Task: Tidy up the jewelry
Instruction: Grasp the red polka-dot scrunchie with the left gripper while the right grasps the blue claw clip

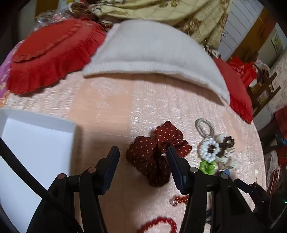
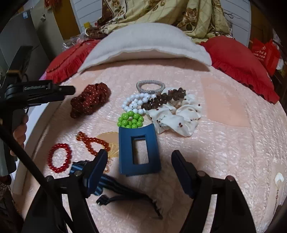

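Note:
A dark red dotted scrunchie lies on the pink bedspread, between the open fingers of my left gripper. It also shows in the right wrist view, with the left gripper just left of it. A white box sits to the left. My right gripper is open above a blue rectangular clip. Beyond lie green beads, white beads, brown beads, a grey hair tie and a white scrunchie. Two red bead bracelets lie left.
A white pillow and red frilled cushions lie at the back of the bed. A striped blue band with black cords lies near the right gripper. A floral quilt is piled behind. Furniture stands beyond the bed's right edge.

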Demonstrator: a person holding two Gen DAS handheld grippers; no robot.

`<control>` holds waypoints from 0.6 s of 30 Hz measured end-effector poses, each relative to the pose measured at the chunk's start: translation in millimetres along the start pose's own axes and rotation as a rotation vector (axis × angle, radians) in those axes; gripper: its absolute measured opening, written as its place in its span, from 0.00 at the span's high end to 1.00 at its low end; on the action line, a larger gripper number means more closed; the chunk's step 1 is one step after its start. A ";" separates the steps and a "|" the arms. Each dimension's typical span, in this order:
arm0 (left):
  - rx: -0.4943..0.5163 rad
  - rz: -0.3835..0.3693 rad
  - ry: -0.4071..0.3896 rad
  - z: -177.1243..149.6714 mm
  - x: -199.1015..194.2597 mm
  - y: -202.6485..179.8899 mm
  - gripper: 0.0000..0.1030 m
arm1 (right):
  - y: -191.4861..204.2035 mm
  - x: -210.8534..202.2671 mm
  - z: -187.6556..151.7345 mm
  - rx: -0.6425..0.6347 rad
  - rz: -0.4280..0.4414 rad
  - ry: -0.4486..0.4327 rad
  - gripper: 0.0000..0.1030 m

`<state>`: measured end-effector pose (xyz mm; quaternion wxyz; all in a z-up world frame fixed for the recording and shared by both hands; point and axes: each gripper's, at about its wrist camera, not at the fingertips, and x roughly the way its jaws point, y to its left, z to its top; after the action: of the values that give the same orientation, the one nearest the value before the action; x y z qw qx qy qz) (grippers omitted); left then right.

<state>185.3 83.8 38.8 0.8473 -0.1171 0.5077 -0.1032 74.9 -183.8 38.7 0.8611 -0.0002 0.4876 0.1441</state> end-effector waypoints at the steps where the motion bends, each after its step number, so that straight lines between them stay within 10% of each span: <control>1: 0.012 0.010 0.010 0.5 5.5 -1.9 0.72 | 0.8 3.5 0.9 -0.003 -0.006 0.001 0.25; 5: 0.094 0.068 0.057 -3.0 26.6 -17.0 0.73 | 2.3 14.1 3.6 -0.008 -0.026 0.004 0.27; 6: 0.115 0.093 0.074 -5.3 30.0 -21.4 0.75 | 1.9 16.0 4.2 -0.003 -0.025 0.006 0.40; 8: 0.169 0.148 0.057 -9.7 26.3 -32.8 1.00 | -1.2 17.4 5.5 0.027 0.000 0.017 0.52; 18: 0.160 0.012 -0.130 -34.4 -105.7 -47.9 1.00 | 10.2 -51.9 5.8 0.062 0.055 -0.117 0.52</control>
<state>103.2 66.1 126.1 0.8856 -0.0524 0.4425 -0.1308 52.2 -186.1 86.7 0.8835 0.0481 0.4404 0.1523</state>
